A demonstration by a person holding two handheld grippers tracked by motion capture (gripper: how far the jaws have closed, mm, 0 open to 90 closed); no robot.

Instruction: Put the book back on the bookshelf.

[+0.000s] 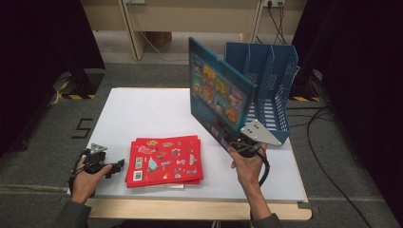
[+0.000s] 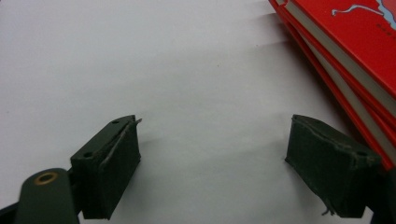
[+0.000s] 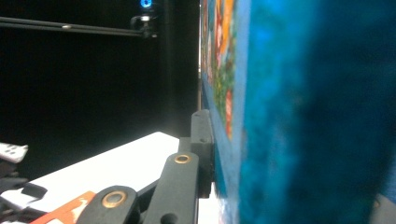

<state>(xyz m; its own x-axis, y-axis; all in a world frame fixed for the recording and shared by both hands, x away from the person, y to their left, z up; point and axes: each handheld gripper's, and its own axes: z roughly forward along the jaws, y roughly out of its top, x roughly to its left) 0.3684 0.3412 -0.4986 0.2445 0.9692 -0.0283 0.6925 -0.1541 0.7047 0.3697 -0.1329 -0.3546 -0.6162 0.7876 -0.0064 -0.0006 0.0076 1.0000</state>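
A blue picture book [image 1: 219, 92] stands upright and lifted off the table, its cover facing left. My right gripper [image 1: 235, 142] is shut on its lower corner; in the right gripper view one black finger [image 3: 201, 144] presses flat against the blue book [image 3: 280, 112]. A stack of red books [image 1: 165, 160] lies flat near the table's front. My left gripper [image 1: 114, 168] rests at the front left of the table, open, with bare white table between its pads [image 2: 112, 161]; the red books [image 2: 345, 60] lie just to its right.
A blue mesh file rack [image 1: 271, 90] with several slots stands at the table's back right, just behind the lifted book. The white table top [image 1: 142, 114] stretches bare at the back left. Dark curtains flank both sides.
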